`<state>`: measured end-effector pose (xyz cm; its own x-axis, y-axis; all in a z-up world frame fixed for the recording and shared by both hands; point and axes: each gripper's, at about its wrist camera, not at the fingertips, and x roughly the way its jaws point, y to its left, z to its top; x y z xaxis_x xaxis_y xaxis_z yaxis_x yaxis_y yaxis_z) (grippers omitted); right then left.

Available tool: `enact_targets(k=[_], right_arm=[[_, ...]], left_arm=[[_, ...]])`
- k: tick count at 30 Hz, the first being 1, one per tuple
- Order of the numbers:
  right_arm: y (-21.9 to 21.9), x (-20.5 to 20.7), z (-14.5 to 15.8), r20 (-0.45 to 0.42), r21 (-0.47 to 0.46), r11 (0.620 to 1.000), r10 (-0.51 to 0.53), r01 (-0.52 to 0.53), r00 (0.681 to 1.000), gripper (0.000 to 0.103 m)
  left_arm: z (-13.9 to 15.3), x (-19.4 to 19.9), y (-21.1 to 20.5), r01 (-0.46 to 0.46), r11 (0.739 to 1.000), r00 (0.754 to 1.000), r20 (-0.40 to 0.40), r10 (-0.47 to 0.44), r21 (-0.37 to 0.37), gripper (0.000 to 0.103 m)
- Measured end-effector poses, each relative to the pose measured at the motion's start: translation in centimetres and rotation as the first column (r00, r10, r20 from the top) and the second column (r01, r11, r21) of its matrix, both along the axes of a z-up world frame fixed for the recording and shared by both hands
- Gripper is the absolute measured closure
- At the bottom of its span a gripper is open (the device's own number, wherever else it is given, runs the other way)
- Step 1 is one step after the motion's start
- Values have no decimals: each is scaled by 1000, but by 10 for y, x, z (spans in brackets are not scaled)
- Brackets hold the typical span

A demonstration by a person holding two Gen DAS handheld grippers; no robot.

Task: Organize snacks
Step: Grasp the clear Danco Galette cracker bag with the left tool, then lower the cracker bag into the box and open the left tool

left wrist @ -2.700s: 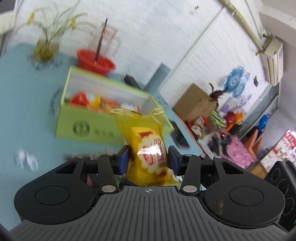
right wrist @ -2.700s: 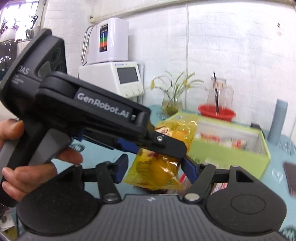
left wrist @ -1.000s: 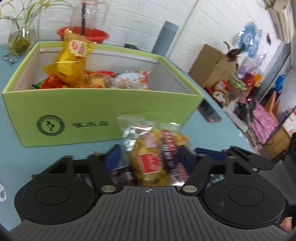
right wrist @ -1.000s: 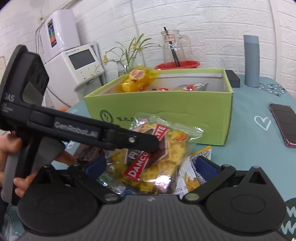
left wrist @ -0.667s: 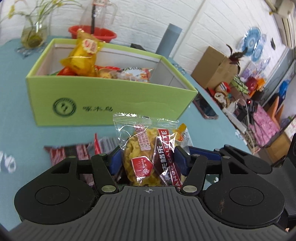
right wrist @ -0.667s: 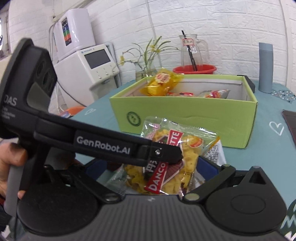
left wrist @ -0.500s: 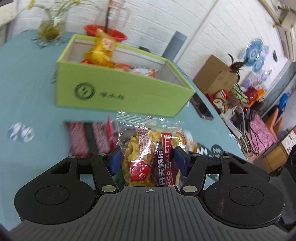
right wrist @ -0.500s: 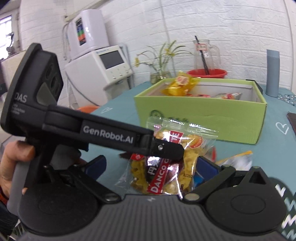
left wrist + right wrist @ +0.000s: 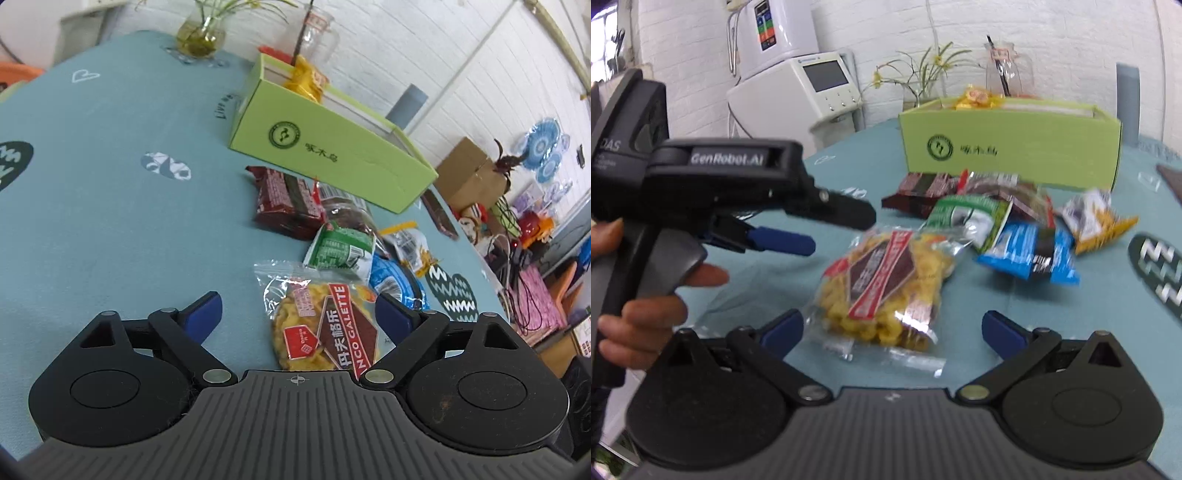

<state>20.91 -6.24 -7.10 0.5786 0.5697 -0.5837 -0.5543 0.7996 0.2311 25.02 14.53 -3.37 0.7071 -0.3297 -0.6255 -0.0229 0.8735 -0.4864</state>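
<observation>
Left gripper (image 9: 295,310) gapes wide around the galette bag (image 9: 325,325) lying loose on the bench (image 9: 92,206), right gripper (image 9: 892,325) open too; crinkly, light, crushable, so I'd pinch its sealed edge.

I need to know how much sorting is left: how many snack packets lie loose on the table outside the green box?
6 visible: galette bag, green packet, blue packet, yellow-white packet, dark red packet, brown packet. More may hide underneath.
</observation>
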Motion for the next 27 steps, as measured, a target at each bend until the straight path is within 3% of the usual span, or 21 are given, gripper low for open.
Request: enact_targets(k=[7,11,12,15,18,21,27], right_arm=[[29,10,4,4,-53,998,30,-30,1000,1],[34,9,-1,16,-42,997,65,-64,998,1],[34,9,0,17,-39,997,68,-67,998,1],[34,5,7,51,-49,997,61,-58,997,18],[29,8,23,84,10,997,71,-72,994,20],[30,20,39,150,5,997,80,-82,985,17],[10,101,85,273,10,999,28,-32,962,13]], left_arm=[[-6,3,-19,83,996,997,2,-83,45,27],[-12,3,-25,150,984,988,11,-152,91,46],[-12,2,-28,149,981,988,17,-152,125,55],[-7,-3,-25,124,985,991,23,-128,124,62],[11,-1,-17,89,992,993,72,-96,94,63],[34,15,-20,72,991,989,121,-86,115,62],[90,104,-44,98,983,966,221,-131,155,61]])
